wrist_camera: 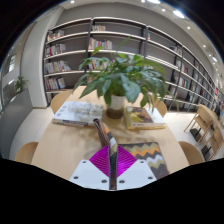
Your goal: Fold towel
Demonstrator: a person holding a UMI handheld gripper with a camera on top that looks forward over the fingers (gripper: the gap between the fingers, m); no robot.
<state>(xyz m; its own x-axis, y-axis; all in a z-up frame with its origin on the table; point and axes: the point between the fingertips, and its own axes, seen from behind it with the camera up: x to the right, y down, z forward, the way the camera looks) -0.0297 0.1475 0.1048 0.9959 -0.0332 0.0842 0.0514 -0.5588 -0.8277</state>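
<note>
My gripper (112,160) is shut, its two magenta pads (99,160) pressed together on a thin edge of cloth. That edge rises as a narrow dark strip (103,131) just ahead of the fingers. The towel (150,153), with an orange and grey zigzag pattern, lies on the round wooden table (55,145) to the right of the fingers. The strip looks like a lifted edge of this towel, seen edge-on. Most of the towel is hidden behind the fingers.
A potted plant (120,80) stands at the table's middle beyond the fingers. An open magazine (78,112) lies left of it and a book (146,118) right of it. Chairs (206,125) stand around the table. Bookshelves (110,40) line the back wall.
</note>
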